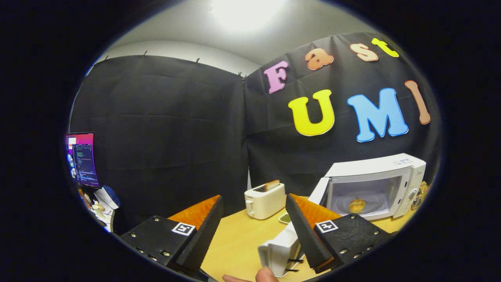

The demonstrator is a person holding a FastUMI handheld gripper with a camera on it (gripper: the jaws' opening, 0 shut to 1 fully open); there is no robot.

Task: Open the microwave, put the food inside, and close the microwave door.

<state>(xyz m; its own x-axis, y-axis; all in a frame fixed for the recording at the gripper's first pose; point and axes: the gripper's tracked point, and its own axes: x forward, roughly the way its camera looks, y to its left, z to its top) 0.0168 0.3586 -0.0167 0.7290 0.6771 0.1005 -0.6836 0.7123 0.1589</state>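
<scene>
Claw point(250, 231) gapes wide, gripping nothing we can see. Beyond its right finger we note the microwave point(375, 186), door point(318, 191) open, food point(357, 205) inside. Toaster point(265, 200) ahead. White object point(280, 250) half hidden by right finger; fingertip point(266, 275) cut off.

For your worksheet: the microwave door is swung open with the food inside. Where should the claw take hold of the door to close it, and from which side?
Best at the microwave door's free outer edge, farthest from its hinge, approached from its outer face. It stands swung out beside the cavity holding the food. The claw is open, holding nothing.
</scene>
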